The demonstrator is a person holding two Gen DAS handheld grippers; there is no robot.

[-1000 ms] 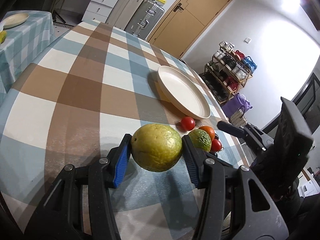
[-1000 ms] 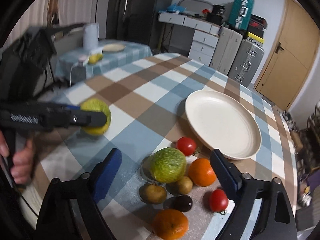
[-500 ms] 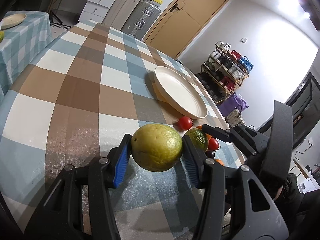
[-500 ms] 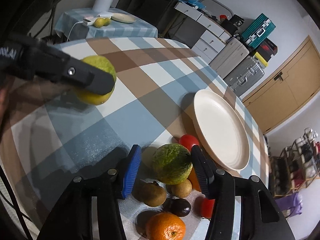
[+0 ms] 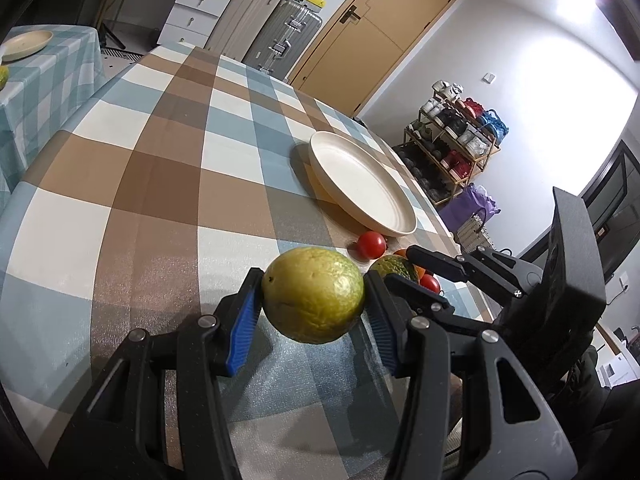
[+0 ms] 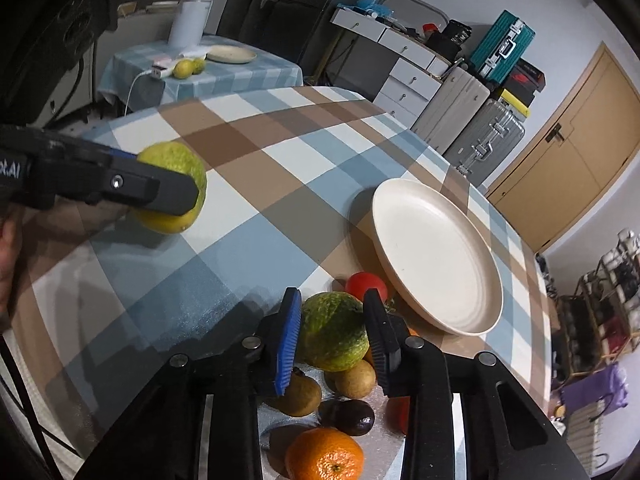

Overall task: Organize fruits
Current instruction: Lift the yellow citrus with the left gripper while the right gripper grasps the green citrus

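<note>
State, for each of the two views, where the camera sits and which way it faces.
Left wrist: behind the left gripper, facing the plate and door; holds a yellow-green fruit.
Right wrist: behind the right gripper, facing the suitcases; fingers flank a green fruit.
Shared: plate, red tomato, each other's gripper.

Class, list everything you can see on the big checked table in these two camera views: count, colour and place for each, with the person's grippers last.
Plate: 1, cream, far right side of table.
Tomatoes: 2 visible, red; one beside plate, one partly hidden behind right gripper.
Green-yellow fruit: 2; one held by left gripper, another between right gripper's fingers.
Tangerines: 1 nearest the camera, orange; a second mostly hidden.
Brown fruit: 2, in pile.
Dark fruit: 1, in pile.
Left gripper: shut on fruit.
Right gripper: closed around fruit.
</note>
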